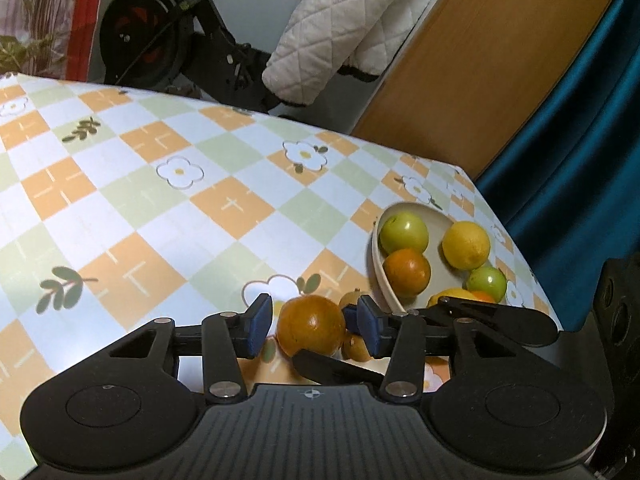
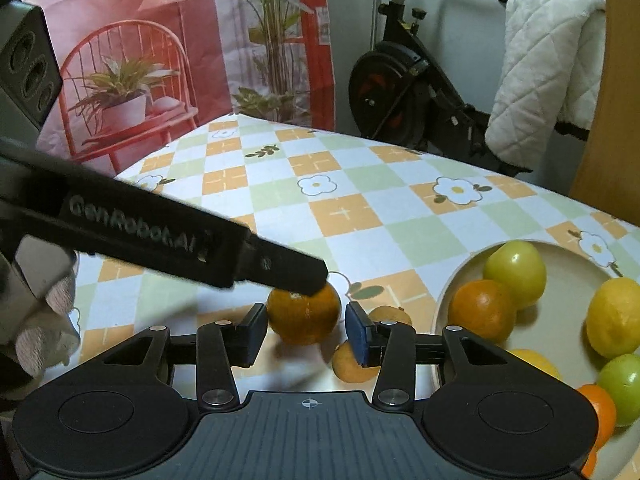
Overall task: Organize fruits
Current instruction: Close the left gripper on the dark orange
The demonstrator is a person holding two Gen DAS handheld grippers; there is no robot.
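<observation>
1. Left wrist view: my left gripper (image 1: 310,326) stands partly open around a big orange (image 1: 311,326) that sits on the checked tablecloth (image 1: 160,208). The left blue pad (image 1: 258,326) stands just clear of the fruit. The right pad (image 1: 370,328) is close against its side, and I cannot tell whether it touches.
2. Same view: two small brownish-yellow fruits lie just right of the orange, one farther (image 1: 350,300), one nearer (image 1: 356,348), partly hidden behind my right finger.
3. Same view: the beige bowl (image 1: 378,264) sits to the right, near the table's right edge. It holds two green apples (image 1: 404,232), a lemon (image 1: 466,245), another orange (image 1: 408,272) and more fruit hidden behind gripper parts.
4. Same view: a black finger of my right gripper (image 1: 336,368) lies in the near foreground below the orange.
5. Right wrist view: my right gripper (image 2: 306,334) is also partly open with the same orange (image 2: 303,316) between its pads, a gap on each side.
6. Same view: a finger of my left gripper (image 2: 288,272) reaches in from the left, its tip over the top of the orange.
7. Same view: my gloved hand (image 2: 44,320) shows at the left edge.
8. Same view: the small fruits (image 2: 352,362) lie by my right pad, and the bowl (image 2: 444,300) is to the right.
</observation>
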